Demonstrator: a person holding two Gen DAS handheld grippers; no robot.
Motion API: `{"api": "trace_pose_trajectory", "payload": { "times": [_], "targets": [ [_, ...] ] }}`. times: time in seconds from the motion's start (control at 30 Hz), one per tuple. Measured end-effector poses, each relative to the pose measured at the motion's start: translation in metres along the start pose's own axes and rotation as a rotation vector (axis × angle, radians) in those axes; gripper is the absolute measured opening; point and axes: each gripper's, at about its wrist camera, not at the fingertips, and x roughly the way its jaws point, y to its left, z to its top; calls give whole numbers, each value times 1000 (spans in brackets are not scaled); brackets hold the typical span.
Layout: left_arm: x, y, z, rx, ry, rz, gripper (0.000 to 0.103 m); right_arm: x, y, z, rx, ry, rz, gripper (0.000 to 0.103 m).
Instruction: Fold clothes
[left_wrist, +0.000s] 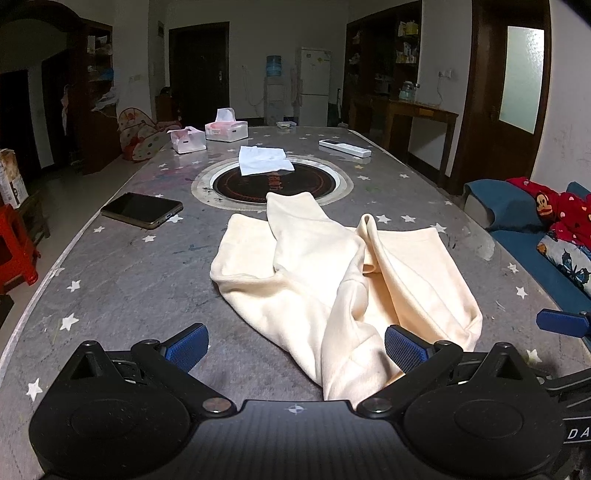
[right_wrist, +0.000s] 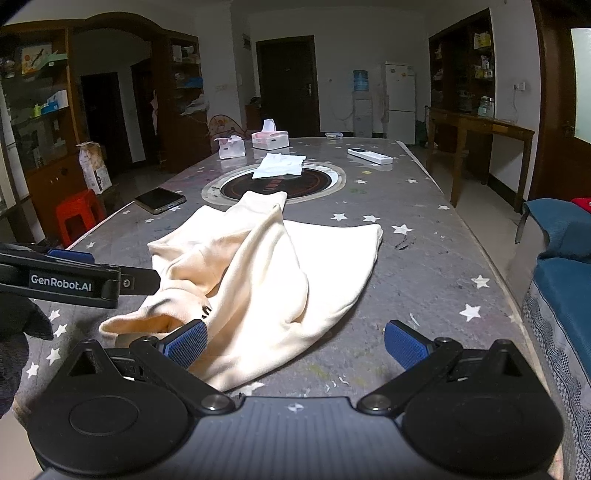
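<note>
A cream garment (left_wrist: 325, 273) lies crumpled on the grey star-patterned table (left_wrist: 129, 288); it also shows in the right wrist view (right_wrist: 258, 280). My left gripper (left_wrist: 295, 347) is open at the garment's near edge, with the cloth lying against its right finger. My right gripper (right_wrist: 295, 345) is open, its left finger touching the garment's near edge. A folded white cloth (left_wrist: 262, 160) lies farther back on the round black hob; it shows in the right wrist view (right_wrist: 280, 165) too. The left gripper's side (right_wrist: 74, 282) shows at left in the right wrist view.
A phone (left_wrist: 142, 209) lies at left. Two tissue boxes (left_wrist: 226, 130) and a white remote (left_wrist: 344, 147) sit at the far end. A blue sofa with red clothing (left_wrist: 554, 214) stands at right. A red stool (right_wrist: 79, 214) stands at left of the table.
</note>
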Motion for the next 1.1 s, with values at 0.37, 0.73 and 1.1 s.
{"api": "trace_pose_trajectory", "payload": {
  "times": [0.37, 0.73, 1.1],
  "targets": [
    [20, -9, 20, 58, -4, -8, 103, 15, -3, 10, -16, 10, 7, 103],
    [66, -25, 45, 136, 30, -61, 86, 30, -14, 27, -14, 8, 13, 103],
    [96, -14, 47, 118, 99, -207, 11, 45, -30, 55, -4, -11, 55, 102]
  ]
}}
